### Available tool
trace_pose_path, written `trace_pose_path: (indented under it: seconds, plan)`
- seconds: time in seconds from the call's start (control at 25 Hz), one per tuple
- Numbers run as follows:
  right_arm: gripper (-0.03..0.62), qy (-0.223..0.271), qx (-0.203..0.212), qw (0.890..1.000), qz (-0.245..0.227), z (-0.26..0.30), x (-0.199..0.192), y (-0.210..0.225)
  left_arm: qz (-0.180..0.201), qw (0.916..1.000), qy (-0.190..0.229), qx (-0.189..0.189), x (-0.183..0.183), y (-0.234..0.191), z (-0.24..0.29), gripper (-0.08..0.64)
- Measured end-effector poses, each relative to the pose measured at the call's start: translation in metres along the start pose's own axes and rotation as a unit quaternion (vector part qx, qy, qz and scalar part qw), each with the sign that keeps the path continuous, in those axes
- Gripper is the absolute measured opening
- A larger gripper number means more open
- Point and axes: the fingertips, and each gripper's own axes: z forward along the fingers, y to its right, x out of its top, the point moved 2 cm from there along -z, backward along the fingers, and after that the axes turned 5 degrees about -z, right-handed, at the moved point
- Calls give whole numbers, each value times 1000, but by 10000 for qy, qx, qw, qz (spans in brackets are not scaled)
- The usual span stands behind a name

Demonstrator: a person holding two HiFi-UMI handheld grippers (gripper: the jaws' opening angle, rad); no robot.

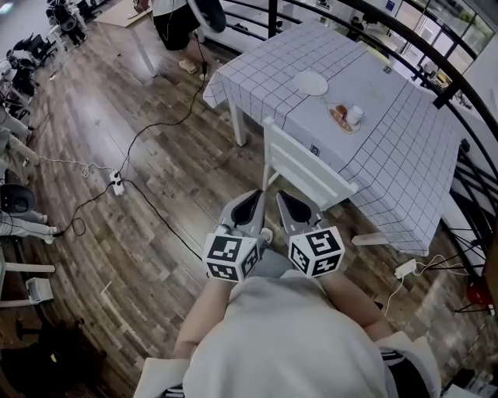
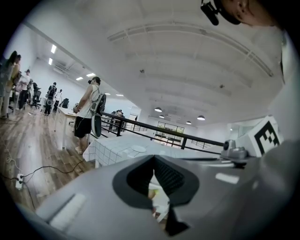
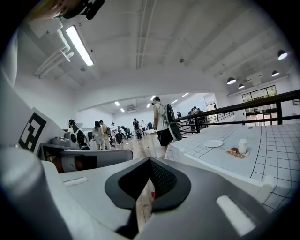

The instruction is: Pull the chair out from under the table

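Observation:
A white chair point(image 1: 303, 167) stands pushed in at the near side of a table point(image 1: 405, 132) covered with a white checked cloth; its slatted back faces me. My left gripper point(image 1: 256, 196) and right gripper point(image 1: 283, 197) are held side by side close to my body. They point at the chair back and stop just short of it without touching. Both are shut with nothing between the jaws. In the left gripper view the left gripper point(image 2: 153, 164) points toward the table point(image 2: 122, 147). In the right gripper view the right gripper point(image 3: 150, 161) has the table point(image 3: 272, 145) to its right.
A white plate point(image 1: 310, 82) and a dish with a cup point(image 1: 348, 116) sit on the cloth. A black railing point(image 1: 436, 47) runs behind the table. Cables and a power strip point(image 1: 117, 183) lie on the wood floor at left. A person point(image 1: 175, 23) stands beyond the table's far corner.

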Motion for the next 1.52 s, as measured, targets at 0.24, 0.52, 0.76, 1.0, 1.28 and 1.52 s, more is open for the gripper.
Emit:
trace_pose_path:
  seconds: [0.24, 0.52, 0.76, 1.0, 1.28, 1.52]
  plan:
    - [-2, 38, -149, 9999, 24, 35, 19, 22, 83, 9999, -30, -83, 24, -23, 31, 10]
    - [-2, 76, -335, 9994, 81, 69, 39, 46, 116, 9997, -57, -228, 49, -44, 70, 10]
    - [-2, 50, -480, 9987, 154, 91, 47, 68, 185, 9990, -126, -385, 61, -55, 102, 10]
    - [-2, 43, -786, 9966, 235, 104, 51, 95, 265, 9969, -287, -690, 65, -59, 135, 11]
    - [-2, 28, -1203, 9921, 362, 106, 50, 127, 436, 9910, -517, -1158, 64, -50, 174, 10]
    - [-2, 7, -1588, 9862, 463, 99, 44, 150, 488, 9853, -623, -1513, 60, -37, 199, 11]
